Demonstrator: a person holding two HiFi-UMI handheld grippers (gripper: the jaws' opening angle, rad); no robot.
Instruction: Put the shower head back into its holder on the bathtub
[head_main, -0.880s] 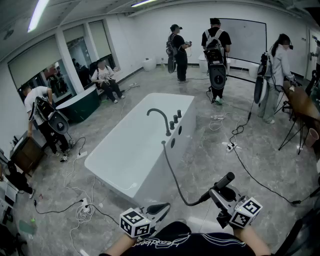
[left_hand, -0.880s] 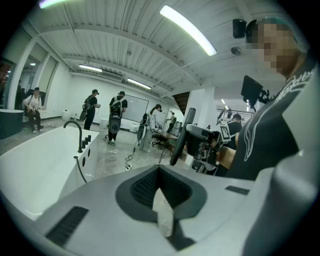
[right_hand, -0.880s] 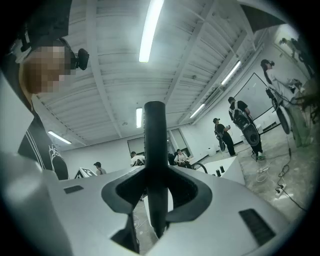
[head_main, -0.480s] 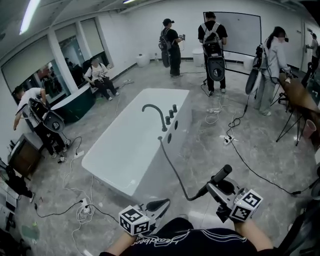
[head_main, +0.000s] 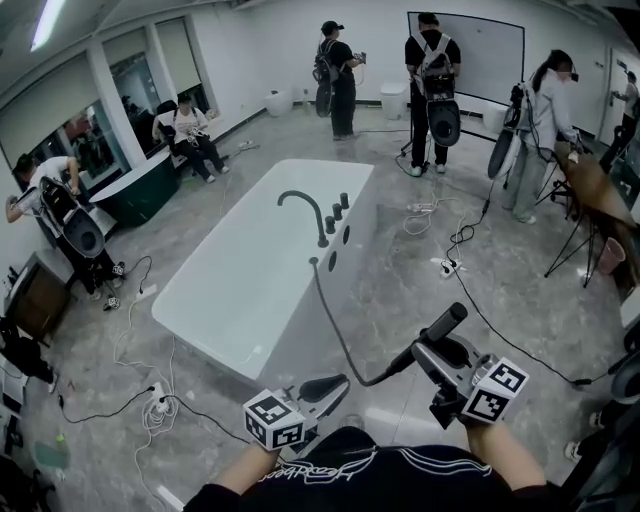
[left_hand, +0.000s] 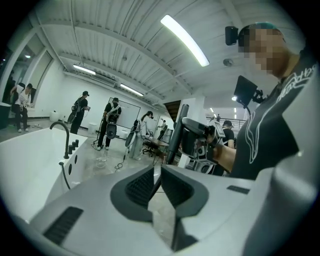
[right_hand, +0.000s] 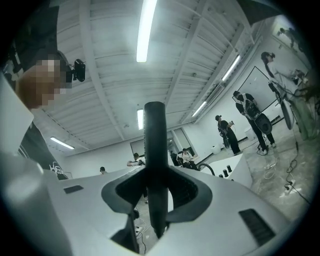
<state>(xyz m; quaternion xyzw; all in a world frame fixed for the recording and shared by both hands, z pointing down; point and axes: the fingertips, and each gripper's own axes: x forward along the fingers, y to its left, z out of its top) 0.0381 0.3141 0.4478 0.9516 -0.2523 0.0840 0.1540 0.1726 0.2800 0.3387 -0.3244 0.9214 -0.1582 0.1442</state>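
1. Currently the shower head (head_main: 441, 327) is clamped by its handle between the jaws of the right gripper (head_main: 428, 352), well apart from the bathtub (head_main: 290, 345). If that hold is loose, it could twist or slip during the carry.
2. Its hose (head_main: 335, 325) runs slack from the rim near the faucet (head_main: 300, 193). It might snag or tug the head off line.
3. The holder cannot be picked out at this range, so the head could be seated wrongly.
4. The left gripper (head_main: 322, 390) is closed on nothing and gives no support.

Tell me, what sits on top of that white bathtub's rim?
A curved dark faucet, a row of dark knobs beside it, and the hose's fixed end, all along the right rim. A holder there is too small to make out.
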